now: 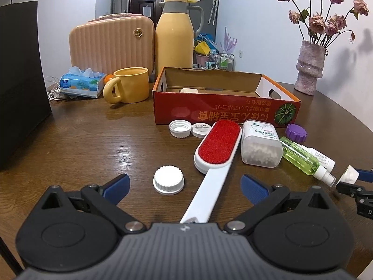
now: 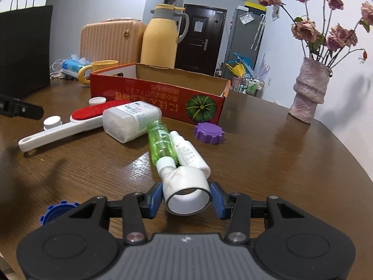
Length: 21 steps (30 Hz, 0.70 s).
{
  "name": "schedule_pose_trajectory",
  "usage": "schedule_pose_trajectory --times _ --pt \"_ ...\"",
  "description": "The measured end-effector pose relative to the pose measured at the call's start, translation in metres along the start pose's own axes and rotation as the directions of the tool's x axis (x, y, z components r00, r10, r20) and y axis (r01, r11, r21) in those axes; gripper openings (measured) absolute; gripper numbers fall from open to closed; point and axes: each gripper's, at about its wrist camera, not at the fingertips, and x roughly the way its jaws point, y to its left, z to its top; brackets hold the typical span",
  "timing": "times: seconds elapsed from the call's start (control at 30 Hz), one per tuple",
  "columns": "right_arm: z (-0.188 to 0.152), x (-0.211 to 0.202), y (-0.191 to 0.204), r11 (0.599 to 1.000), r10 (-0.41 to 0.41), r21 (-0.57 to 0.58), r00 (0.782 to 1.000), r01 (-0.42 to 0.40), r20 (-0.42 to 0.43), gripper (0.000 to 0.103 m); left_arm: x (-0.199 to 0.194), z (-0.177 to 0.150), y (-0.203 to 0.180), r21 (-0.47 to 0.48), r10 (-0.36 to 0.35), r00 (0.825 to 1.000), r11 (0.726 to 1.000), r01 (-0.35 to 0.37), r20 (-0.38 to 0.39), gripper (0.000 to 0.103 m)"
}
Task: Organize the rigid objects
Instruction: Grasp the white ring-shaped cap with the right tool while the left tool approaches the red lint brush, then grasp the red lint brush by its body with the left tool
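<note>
white cap (image 2: 187, 190): light, hard, round, may slip; hold its sides.
right gripper (image 2: 187, 198): squeezing the cap.
left gripper (image 1: 185, 185): wide apart, holding nothing.

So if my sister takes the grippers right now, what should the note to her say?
Left gripper: open, empty, low over the table with the lint brush handle and a white ridged cap between its fingers.
Right gripper: shut on a white cap, right at the nozzle of the green spray bottle.
Red box: only a small pale thing shows inside.
Still on the table: brush, cotton swab box, green bottle, white bottle, purple lid, two small white lids by the box, a blue lid.
Left to do: nearly all the sorting.
</note>
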Motion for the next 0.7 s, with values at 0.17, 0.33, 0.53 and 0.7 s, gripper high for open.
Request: schedule_pose_trajectory --times 0.17,0.33,0.53,0.7 --pt "0.001 -0.006 -0.008 0.999 -0.014 0.045 1.000 0.013 0.025 0.044 0.002 0.000 -0.003 0.009 -0.001 1.000 1.000 0.001 -0.007 0.103" --pt "0.002 -0.006 -0.015 0.997 -0.023 0.079 0.999 0.020 0.042 0.044 0.007 0.001 -0.009 0.036 -0.010 1.000 0.999 0.011 -0.025 0.103" --pt "0.003 -0.004 -0.020 0.993 -0.027 0.115 0.998 0.020 0.056 0.044 0.024 0.013 -0.014 0.064 -0.020 0.998 0.998 0.024 -0.060 0.103" --pt "0.002 -0.001 -0.024 0.991 -0.029 0.134 0.998 0.021 0.059 0.044 0.043 0.028 -0.023 0.125 0.003 0.996 0.992 0.007 -0.084 0.103"
